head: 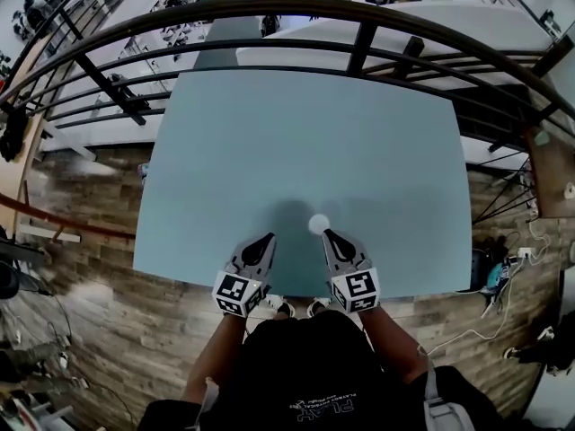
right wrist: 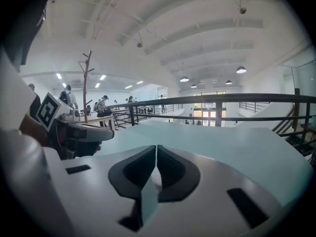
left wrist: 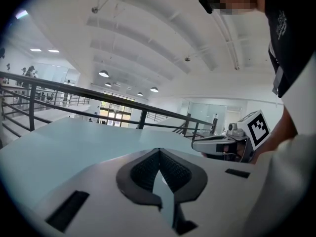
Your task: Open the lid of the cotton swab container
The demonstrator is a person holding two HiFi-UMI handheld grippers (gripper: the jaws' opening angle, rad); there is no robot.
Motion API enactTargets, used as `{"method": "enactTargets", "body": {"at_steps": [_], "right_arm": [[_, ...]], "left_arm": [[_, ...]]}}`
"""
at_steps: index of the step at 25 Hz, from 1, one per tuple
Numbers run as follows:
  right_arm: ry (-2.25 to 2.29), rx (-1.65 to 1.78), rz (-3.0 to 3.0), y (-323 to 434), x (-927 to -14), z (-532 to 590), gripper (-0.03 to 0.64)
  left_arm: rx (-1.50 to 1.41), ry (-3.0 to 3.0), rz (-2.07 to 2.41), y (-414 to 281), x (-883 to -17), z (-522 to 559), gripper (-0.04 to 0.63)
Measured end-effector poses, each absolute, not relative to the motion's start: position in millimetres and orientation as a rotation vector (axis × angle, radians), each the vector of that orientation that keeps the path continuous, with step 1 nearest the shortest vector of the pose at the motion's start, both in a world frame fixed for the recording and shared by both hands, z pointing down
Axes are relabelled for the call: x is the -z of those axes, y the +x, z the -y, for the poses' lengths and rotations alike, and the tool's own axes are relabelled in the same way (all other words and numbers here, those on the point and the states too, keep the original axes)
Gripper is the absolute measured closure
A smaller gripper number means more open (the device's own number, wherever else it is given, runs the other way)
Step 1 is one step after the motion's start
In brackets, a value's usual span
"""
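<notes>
A small round white cotton swab container stands alone on the pale blue table, near its front edge. My right gripper is shut and empty, its tip just to the right of the container and very close to it. My left gripper is also shut and empty, a short way to the container's left. In the left gripper view the left gripper's pads meet with nothing between them. The right gripper view shows the right gripper in the same state. Neither gripper view shows the container clearly.
A black metal railing curves round the table's far side and both flanks. Wooden floor lies below on the left and right. The table's front edge runs just under the two grippers, with the person's shoes beneath it.
</notes>
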State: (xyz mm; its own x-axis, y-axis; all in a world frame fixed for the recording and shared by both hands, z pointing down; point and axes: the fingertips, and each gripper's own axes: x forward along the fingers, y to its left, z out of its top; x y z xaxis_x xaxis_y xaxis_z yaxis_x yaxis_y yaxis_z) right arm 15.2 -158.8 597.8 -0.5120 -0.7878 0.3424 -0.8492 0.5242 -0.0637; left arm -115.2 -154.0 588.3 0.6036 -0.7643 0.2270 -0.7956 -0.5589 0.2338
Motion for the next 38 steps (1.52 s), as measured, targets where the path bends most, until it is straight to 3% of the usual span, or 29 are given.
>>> {"method": "enactTargets", "body": {"at_steps": [8,20,23,26,38], "right_arm": [[1.339,-0.351,2.483,26,-624,142,0.594],[1.328,-0.404,2.397,23,-663,140,0.587],[1.308,-0.435,2.381,17,-671,140,0.495],[1.317,-0.460,2.364,14,-677,142,0.446],[1.423,-0.451,2.259,11,-701,167,0.411]], "left_arm": [[-0.207,2.529,1.201,-87,-612,136,0.583],[-0.217,2.461,1.221,-102,-638,141,0.583],[-0.223,2.458,1.207,-102,-642,140,0.583],[-0.232,2.462,1.203,-103,-643,140,0.583],[-0.231,2.429,1.251,-121,-652,155,0.583]]}}
